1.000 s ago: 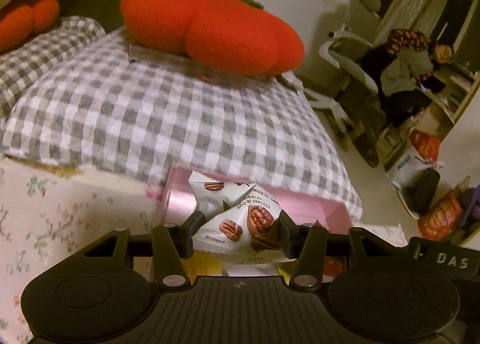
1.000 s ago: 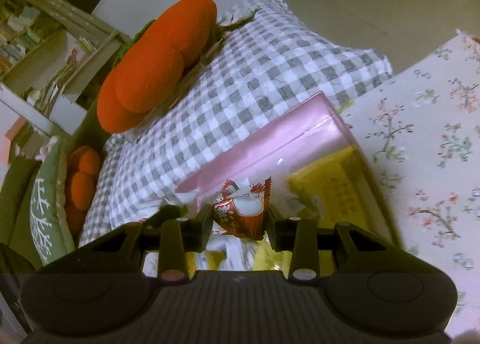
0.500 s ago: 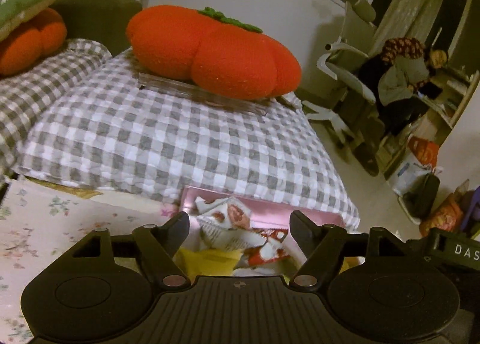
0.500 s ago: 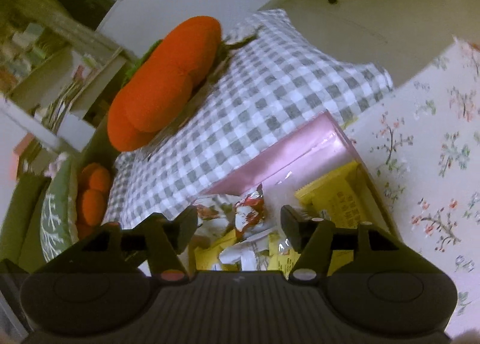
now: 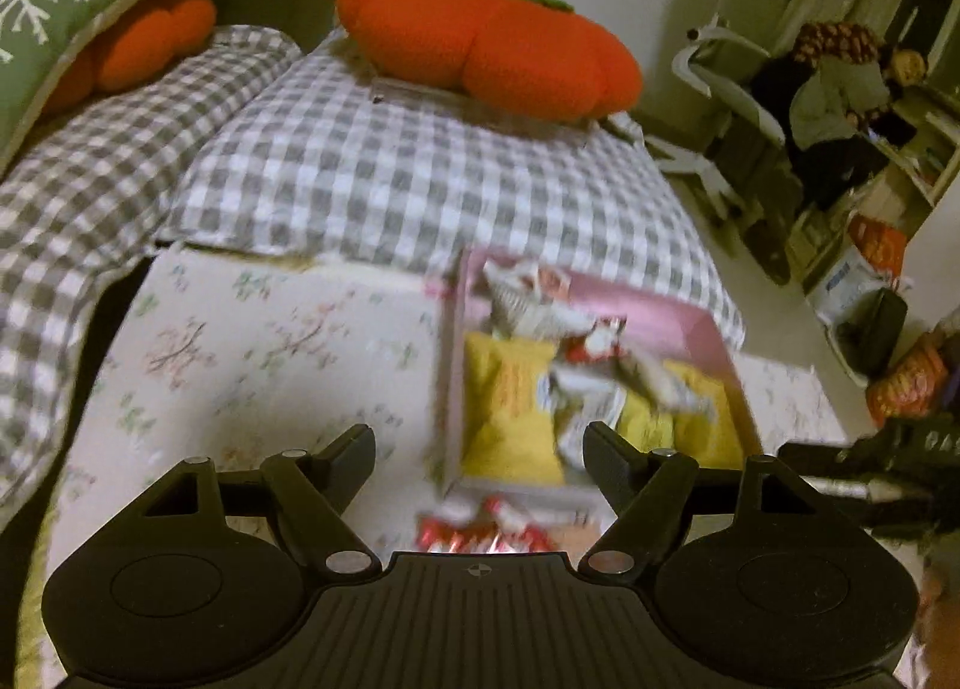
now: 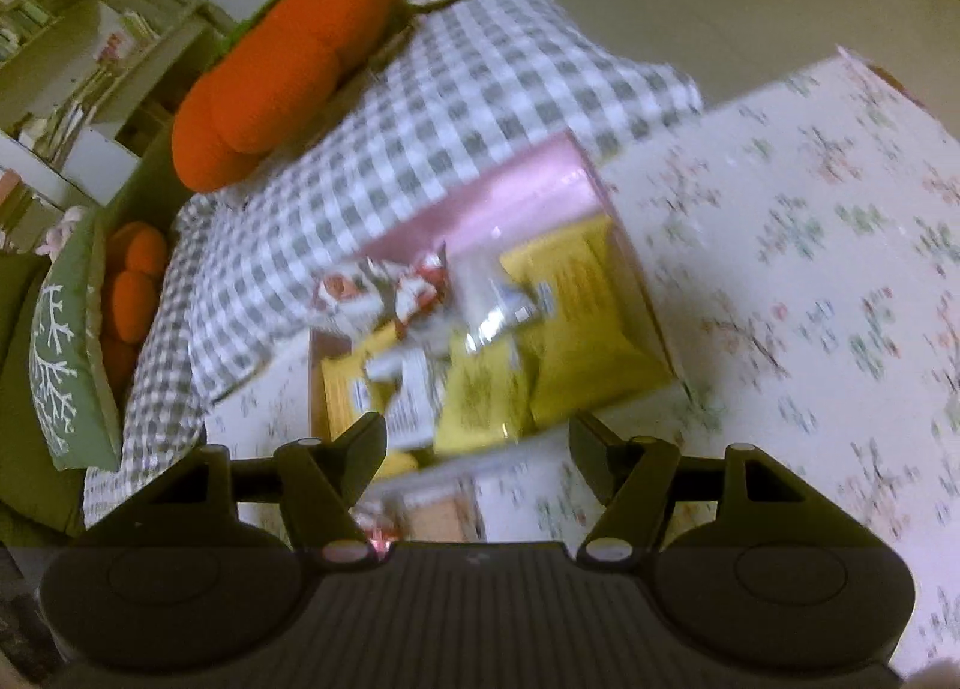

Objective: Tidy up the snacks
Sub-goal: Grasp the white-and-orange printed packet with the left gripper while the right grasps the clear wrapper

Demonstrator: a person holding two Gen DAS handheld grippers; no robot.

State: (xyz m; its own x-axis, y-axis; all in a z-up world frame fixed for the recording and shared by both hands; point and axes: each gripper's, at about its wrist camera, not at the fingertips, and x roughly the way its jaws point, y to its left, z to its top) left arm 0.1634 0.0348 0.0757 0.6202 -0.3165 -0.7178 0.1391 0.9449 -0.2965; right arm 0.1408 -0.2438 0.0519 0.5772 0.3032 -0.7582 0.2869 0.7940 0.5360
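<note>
Floral cloth (image 5: 252, 365) covers the counter up front, and right behind it sits a grey-and-white checked cushion (image 5: 420, 185) with a big orange pumpkin pillow (image 5: 486, 41) parked on top. Off to one side there's a green pillow with a white branch print (image 5: 72, 11) leaning over a smaller orange pumpkin cushion (image 5: 150, 41).

The snacks are all piled in a pink box (image 6: 516, 197) that stands on the floral cloth, its far edge just beside the checked cushion. Inside you can see yellow packets (image 6: 594, 323) along the bottom, plus a white nut packet (image 6: 354, 293) and a red-and-white wrapper (image 6: 426, 284) lying on top toward the far end. Everything's a bit motion-blurred, so I can't read any labels. A couple more red-and-white snack wrappers (image 5: 480, 533) lie on the cloth outside the box, just at its near wall.

Left gripper (image 5: 480, 443) hovers over the near end of the box with its fingers (image 5: 354, 449) spread, having just been opening, and nothing is between them. Same deal with the right gripper (image 6: 477, 437): fingers (image 6: 366, 443) released and apart, also just opened up, with only the box below them.

Way in the background of the left view, a person (image 5: 840, 107) is sitting in a white chair (image 5: 714, 65) near some shelves.
</note>
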